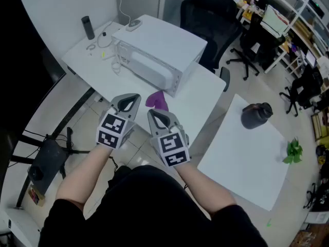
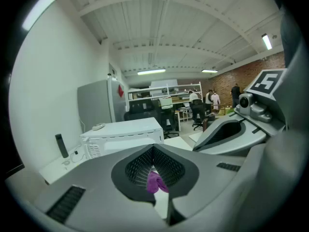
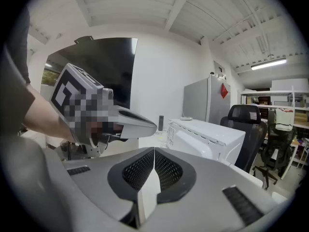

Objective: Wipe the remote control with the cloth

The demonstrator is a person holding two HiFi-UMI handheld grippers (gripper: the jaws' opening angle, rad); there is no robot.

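Left table (image 1: pixel 200 96): white, carrying the microwave, the cloth and some small items.
Right table (image 1: pixel 241 163): white, set apart from the first by a strip of floor.
Microwave (image 1: pixel 159 45): white, door side facing the near edge of the left table.
Office chair (image 1: pixel 208 14): black, just behind the microwave's table.
Left gripper (image 1: pixel 132 98): level with the near table edge and short of the cloth; tongs pressed together with nothing pinched.
Right gripper (image 1: pixel 152 113): just beside the left one, tip close to the cloth but apart from it; tongs pressed together and empty.
Black pot (image 1: pixel 256 115): on the far part of the right table.
Cloth (image 1: pixel 157 100): purple and crumpled, lying on the left table's near edge, just in front of the microwave, beyond both gripper tips; visible past the closed left jaws, not held.
Green sprig (image 1: pixel 293 151): at the right table's right edge.
Remote control: cannot be told for certain; small pale oblong device (image 1: pixel 133 24) on the microwave's far top corner, dark slim upright cylinder (image 1: pixel 88 28) on the table to its left.
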